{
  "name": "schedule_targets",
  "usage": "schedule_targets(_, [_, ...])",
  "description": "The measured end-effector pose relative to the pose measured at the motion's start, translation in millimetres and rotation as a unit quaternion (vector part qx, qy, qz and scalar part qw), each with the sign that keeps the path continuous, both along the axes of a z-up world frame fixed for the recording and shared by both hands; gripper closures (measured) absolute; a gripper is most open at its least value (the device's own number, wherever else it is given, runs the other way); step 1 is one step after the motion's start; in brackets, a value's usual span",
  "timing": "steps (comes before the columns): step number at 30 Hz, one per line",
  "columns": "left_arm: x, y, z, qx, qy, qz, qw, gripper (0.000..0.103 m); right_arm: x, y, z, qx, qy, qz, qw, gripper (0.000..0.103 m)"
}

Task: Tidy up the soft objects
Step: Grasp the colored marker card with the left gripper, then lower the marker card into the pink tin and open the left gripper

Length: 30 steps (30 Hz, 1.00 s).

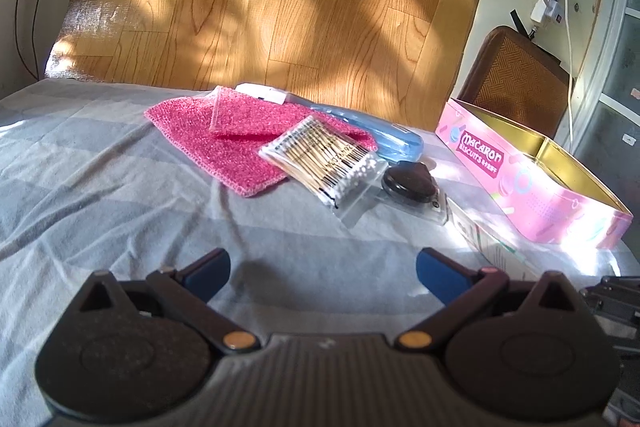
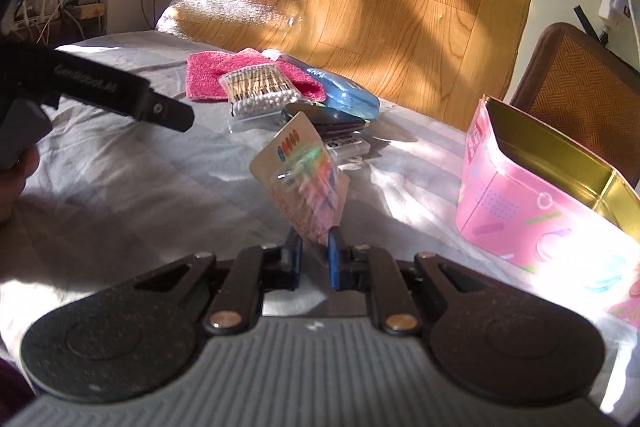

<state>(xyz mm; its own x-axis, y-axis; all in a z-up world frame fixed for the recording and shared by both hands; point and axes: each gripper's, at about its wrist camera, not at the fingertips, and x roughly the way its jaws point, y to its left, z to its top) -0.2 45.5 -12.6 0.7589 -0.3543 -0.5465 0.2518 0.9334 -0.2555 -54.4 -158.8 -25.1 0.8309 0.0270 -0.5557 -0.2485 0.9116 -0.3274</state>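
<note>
1. Our right gripper (image 2: 316,259) is clamped on a carded blister pack of colourful small items (image 2: 302,183), lifted and tilted above the grey bedsheet (image 2: 120,167).
2. Our left gripper (image 1: 322,269) is spread wide, holding nothing, over the sheet.
3. The pink rectangular macaron tin (image 2: 532,203) stands open to the pack's right, apart from it.
4. The pink knitted cloth (image 1: 224,143) and the bag of cotton swabs (image 1: 324,159) lie ahead of the left gripper.

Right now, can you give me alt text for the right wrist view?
The right tool grips a carded blister pack of colourful items above a grey sheet. An open pink tin stands to its right; a cotton swab pack and pink cloth lie beyond.
</note>
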Motion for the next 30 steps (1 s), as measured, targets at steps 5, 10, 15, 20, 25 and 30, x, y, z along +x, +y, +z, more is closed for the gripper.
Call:
schedule_targets(5, [4, 0, 0, -0.025, 0.036, -0.034, 0.9985, 0.008, -18, -7, 3, 0.006, 0.013, 0.019, 1.0, 0.062])
schedule_targets(10, [2, -14, 11, -0.099, 0.08, -0.103, 0.9865, 0.014, -20, -23, 10, 0.076, 0.036, 0.011, 0.996, 0.038])
schedule_targets(15, [5, -53, 8, -0.075, 0.127, -0.15, 0.9776, 0.023, -4, -35, 4, 0.141, 0.066, -0.006, 0.988, 0.034])
schedule_targets(20, [4, -78, 0, -0.068, 0.137, -0.164, 0.9746, 0.039, 3, -23, -1, 0.157, 0.065, 0.025, 0.985, 0.046])
schedule_targets(25, [-2, -85, 10, -0.053, 0.12, -0.151, 0.9798, 0.041, -2, -21, -2, 0.155, 0.032, 0.009, 0.987, 0.045])
schedule_targets(30, [-3, -98, 36, -0.049, 0.083, -0.166, 0.9814, 0.041, -7, -33, 12, 0.169, -0.025, -0.017, 0.985, 0.047])
